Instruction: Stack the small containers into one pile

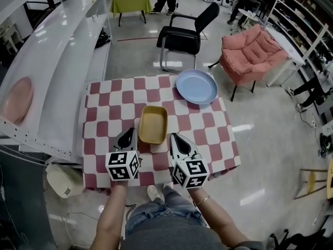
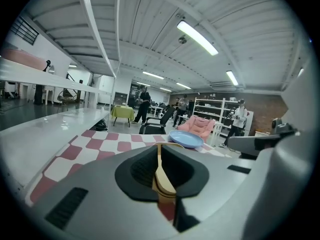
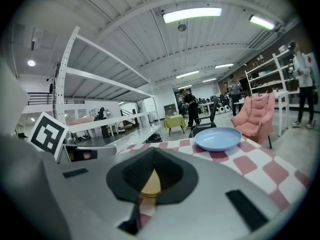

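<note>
Pickup step: left gripper [image 1: 127,134] clamped on yellow container [image 1: 153,121] rim near table [image 1: 208,134] front edge; right gripper [image 1: 175,138] closed, empty. Next, likely: level lift.

- A square table [image 1: 91,177] stands on the shiny floor [image 1: 260,155], covered by a red-and-white checked cloth [image 1: 112,113].
- A blue plate [image 1: 196,86] lies at its far right corner.
- A yellow container [image 1: 153,124] sits mid-table, toward the near edge.

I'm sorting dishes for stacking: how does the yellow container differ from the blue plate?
The yellow container is rectangular with raised walls; the blue plate is round and shallow. Over the table, the container is near the front edge, the plate at the far edge. Both are empty.
</note>
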